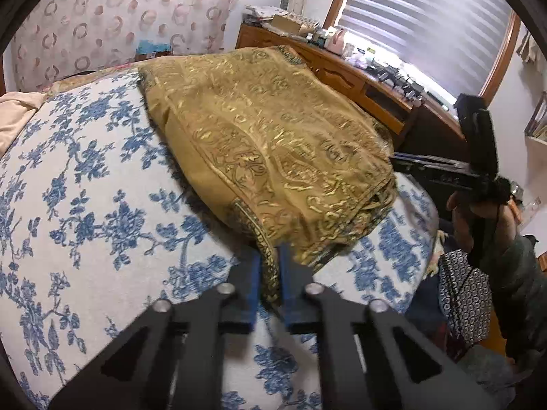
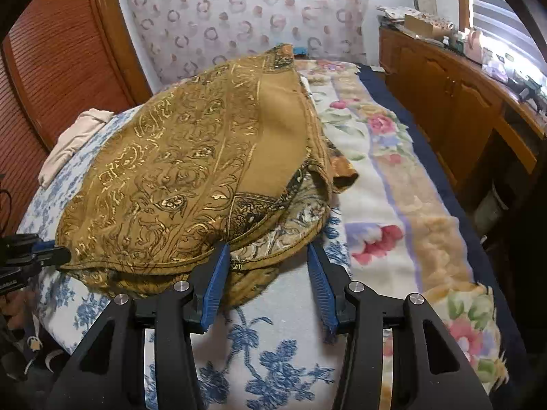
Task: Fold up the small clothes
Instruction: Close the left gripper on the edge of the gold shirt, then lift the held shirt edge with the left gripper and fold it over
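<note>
The mustard-gold patterned cloth (image 1: 273,143) lies half-folded on the blue-flowered white bedcover (image 1: 85,205). The left gripper (image 1: 270,273) is clamped on its near corner; the right gripper (image 2: 266,273) stands open around the near hem, not pinching. By my reading the grasping step is in hand, and next the right must close before both lift to fold.

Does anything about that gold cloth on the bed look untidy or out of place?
Yes. The gold-patterned brown cloth is folded unevenly: at its near right corner the layers do not line up, so a paler patterned underside sticks out, and a small brown flap pokes onto the pink-flowered blanket.
</note>
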`<state>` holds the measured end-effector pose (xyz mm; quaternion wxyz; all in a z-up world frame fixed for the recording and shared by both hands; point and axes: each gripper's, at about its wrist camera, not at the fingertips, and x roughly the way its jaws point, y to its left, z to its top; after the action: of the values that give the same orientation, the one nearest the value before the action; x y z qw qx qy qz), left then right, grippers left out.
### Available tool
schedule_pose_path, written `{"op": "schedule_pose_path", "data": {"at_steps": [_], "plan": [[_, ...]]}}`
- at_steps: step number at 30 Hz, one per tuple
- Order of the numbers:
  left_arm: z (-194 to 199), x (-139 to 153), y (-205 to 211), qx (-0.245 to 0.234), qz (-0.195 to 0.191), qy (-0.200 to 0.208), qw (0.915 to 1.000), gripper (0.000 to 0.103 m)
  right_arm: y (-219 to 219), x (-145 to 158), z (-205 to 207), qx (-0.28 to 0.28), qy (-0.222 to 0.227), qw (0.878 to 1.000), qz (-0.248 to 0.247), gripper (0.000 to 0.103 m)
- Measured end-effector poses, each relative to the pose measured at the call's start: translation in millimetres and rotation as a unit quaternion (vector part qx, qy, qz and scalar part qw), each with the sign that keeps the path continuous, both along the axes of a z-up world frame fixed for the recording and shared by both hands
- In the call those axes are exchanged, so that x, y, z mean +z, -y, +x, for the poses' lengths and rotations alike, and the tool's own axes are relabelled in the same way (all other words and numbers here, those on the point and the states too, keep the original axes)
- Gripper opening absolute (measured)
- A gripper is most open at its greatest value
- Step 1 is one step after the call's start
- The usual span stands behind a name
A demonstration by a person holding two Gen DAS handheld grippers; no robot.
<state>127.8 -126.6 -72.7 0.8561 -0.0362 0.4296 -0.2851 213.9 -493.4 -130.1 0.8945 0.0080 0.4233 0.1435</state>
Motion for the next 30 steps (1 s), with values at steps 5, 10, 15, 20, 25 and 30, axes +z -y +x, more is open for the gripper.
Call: {"op": "schedule_pose_path", "data": {"at_steps": [5, 10, 15, 20, 25, 30], "plan": [[-1.1, 30.0, -2.9, -0.004, -0.035, 0.023, 0.9991, 0.002, -1.0, 6.7, -3.3, 0.000, 0.009, 1.000, 0.001, 0.048], [8.9, 64.6, -1.1, -0.010, -0.052, 0.055, 0.9971, 0.002, -6.1, 30.2, -20.9, 0.011, 0.051, 0.999, -0.007, 0.051], [30.5, 86.6, 4.9, -0.011, -0.061, 0.073, 0.9954, 0.001, -34.2, 48.2, -36.4, 0.066, 0.081, 0.994, -0.019, 0.063], [53.0, 101.8, 12.9, -0.006, -0.062, 0.085, 0.9944, 0.001, -69.1, 41.1, -42.1, 0.126, 0.092, 0.985, -0.077, 0.065], [64.7, 107.4, 14.4, -0.002, -0.065, 0.090, 0.9939, 0.001, -79.3, 26.4, -33.8, 0.141, 0.088, 0.978, -0.127, 0.065], [71.1, 109.4, 12.4, 0.007, -0.063, 0.097, 0.9932, 0.001, -66.1, 23.1, -24.9, 0.139, 0.078, 0.980, -0.122, 0.065]]}}
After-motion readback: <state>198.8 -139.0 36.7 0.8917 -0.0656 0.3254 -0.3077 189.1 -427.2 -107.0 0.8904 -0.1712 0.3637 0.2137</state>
